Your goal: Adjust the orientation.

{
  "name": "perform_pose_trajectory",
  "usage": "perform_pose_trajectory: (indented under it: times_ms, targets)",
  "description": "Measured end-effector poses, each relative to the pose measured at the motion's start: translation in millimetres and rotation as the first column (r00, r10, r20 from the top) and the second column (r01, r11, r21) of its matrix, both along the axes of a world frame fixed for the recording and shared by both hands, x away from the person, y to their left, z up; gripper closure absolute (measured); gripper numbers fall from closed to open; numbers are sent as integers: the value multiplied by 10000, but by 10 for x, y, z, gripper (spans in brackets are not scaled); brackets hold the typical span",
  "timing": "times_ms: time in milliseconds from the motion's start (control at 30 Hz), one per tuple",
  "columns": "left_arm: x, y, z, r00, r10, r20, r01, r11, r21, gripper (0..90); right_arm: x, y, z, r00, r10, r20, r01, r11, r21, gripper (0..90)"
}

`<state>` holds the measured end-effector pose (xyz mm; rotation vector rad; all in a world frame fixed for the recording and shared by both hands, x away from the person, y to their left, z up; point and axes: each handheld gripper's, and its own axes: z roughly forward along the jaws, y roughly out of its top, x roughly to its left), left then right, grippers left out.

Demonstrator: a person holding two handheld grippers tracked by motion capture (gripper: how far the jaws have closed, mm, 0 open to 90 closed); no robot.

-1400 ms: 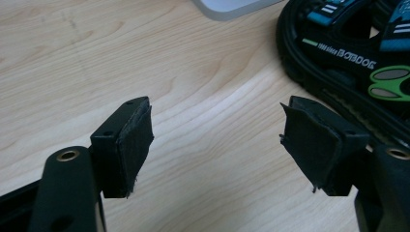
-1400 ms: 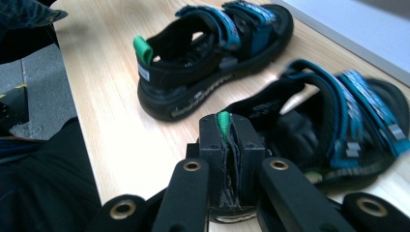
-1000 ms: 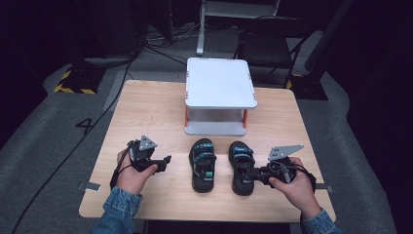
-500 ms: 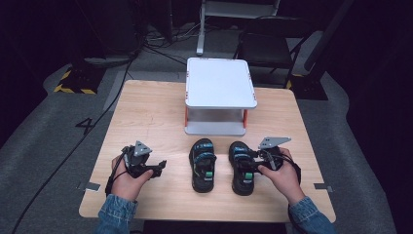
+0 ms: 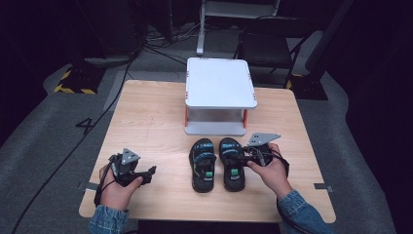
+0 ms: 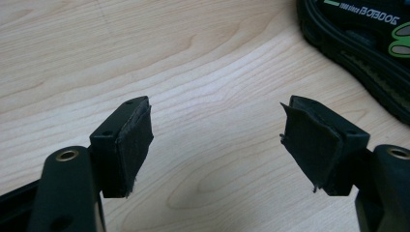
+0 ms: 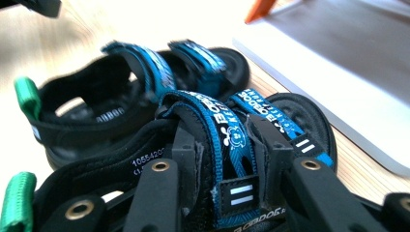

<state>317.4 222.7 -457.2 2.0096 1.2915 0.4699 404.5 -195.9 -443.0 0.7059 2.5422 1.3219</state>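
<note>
— While the left gripper [image 5: 146, 173] hovers low near the table's [image 5: 146, 117] front edge, what's between its jaws?
— Nothing; they gape wide over bare wood, a sandal's edge cut off at the corner.
— And the right gripper [image 7: 227, 145]?
— Its jaws, having just been closing, straddle the right sandal's [image 5: 232, 163] blue strap; pad contact is hard to judge. The left sandal [image 5: 202, 165] lies beside it, the white stand [image 5: 219, 83] just behind.

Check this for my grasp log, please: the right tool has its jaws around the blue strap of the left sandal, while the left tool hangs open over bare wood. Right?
Not quite: the right tool straddles the blue strap of the right sandal, as the high view shows. The left tool does hang open over bare wood.
</note>
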Motion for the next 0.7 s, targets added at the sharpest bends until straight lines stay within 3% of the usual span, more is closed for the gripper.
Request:
perform_pose_trajectory:
  times_ms: [167, 367, 467, 567, 633, 700]
  targets:
    - [-18, 19, -1, 9999, 124, -3, -124, 9999, -12, 260, 4, 92, -77, 9995, -8, -329, 28, 9983, 589, 674]
    - [24, -31, -6, 10000, -75, -40, 75, 10000, -17, 260, -8, 96, -173, 9986, -112, -508, 136, 9988, 469, 655]
    - [50, -59, -2, 9999, -119, -42, 118, 9999, -61, 260, -11, 81, -196, 9971, -246, -726, 293, 9975, 636, 582]
    - [91, -65, 16, 9998, -183, 6, 183, 9998, -95, 260, -41, 63, -158, 9980, -390, -497, 424, 9967, 697, 448]
    - [137, -35, 61, 9996, -273, 50, 273, 9996, -97, 260, -77, 18, -97, 9977, -572, -357, 597, 9953, 762, 407]
    - [177, 23, 132, 9996, -10, 296, 17, 9997, -224, 259, -128, -51, -23, 9958, -908, -139, 916, 9928, 770, 392]
